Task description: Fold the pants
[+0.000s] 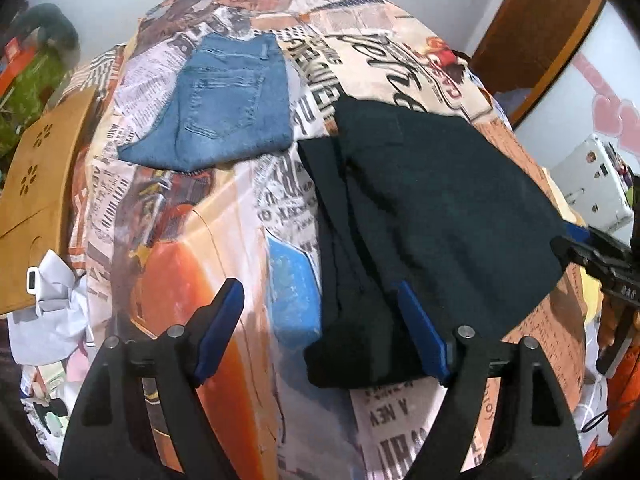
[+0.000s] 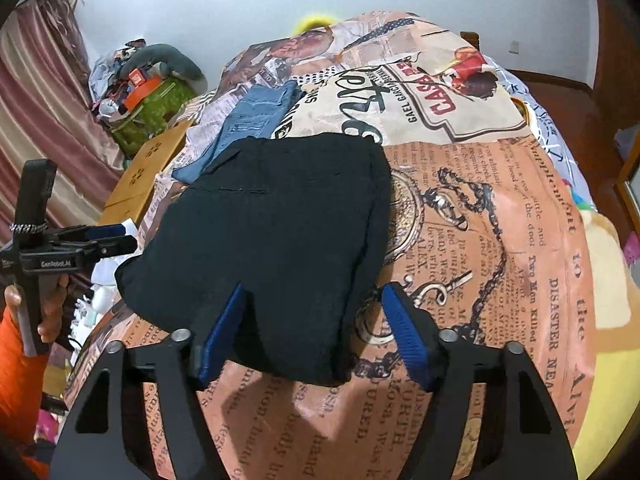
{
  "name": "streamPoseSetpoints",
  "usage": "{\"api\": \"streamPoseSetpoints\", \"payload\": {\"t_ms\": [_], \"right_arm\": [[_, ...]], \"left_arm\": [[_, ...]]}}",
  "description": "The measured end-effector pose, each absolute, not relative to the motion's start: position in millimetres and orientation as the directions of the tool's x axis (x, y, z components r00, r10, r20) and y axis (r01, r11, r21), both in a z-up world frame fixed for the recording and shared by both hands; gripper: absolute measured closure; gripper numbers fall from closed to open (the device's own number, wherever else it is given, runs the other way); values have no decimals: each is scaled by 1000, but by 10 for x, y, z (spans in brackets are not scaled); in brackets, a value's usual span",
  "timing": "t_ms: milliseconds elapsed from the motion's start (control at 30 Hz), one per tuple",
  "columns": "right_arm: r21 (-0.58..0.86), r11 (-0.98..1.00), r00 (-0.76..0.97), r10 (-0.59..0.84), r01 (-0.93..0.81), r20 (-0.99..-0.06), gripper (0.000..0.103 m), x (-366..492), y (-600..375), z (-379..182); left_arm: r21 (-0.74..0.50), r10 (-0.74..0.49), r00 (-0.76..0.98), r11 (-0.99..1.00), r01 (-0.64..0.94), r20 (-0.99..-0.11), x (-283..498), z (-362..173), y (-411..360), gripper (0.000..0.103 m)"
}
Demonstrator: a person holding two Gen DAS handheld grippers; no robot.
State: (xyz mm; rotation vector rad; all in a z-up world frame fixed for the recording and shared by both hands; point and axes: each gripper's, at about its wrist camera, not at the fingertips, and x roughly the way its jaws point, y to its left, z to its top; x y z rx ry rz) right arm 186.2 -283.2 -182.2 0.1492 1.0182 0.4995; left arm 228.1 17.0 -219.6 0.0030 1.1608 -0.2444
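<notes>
- Black pants point(image 2: 272, 216) lie folded on the bed's newsprint cover point(image 2: 500, 240), beneath and ahead of both grippers.
- Left gripper point(image 1: 320, 336) and right gripper point(image 2: 312, 336) hover spread, pinching nothing.
- Fold looks finished; next likely stacking beside the folded jeans point(image 1: 224, 104) ahead of the left gripper.

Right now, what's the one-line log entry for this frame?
black pants: folded on bed | jeans: folded, beyond | left claw: open, empty | right claw: open, empty

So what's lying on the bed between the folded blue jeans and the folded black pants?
Nothing but the newspaper-print bedcover: in the left wrist view a bare strip separates the blue jeans from the black pants.
</notes>
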Motion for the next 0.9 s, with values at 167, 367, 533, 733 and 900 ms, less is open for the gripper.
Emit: {"api": "streamPoseSetpoints", "payload": {"t_ms": [167,367,533,733,900], "right_arm": [[300,884,431,442,-359,-787,57,1828,-2718,-1872],[266,888,444,424,-376,-789,65,1801,-2711,-1910],[261,890,451,420,-373,-788,66,1786,-2711,-1914],[265,890,454,423,-371,-784,67,1780,-2709,-1903],[276,888,445,429,-369,-786,67,1822,-2735,-1814]], "left_arm": [[-97,-160,399,980,174,-903,2193,-2379,149,19],[-112,-154,429,986,123,-890,2085,-2429,286,18],[-69,-107,449,992,102,-887,1962,-2396,352,18],[-84,-97,430,995,50,-898,1951,-2397,546,19],[-61,-80,477,997,54,-875,2061,-2170,532,19]]}}
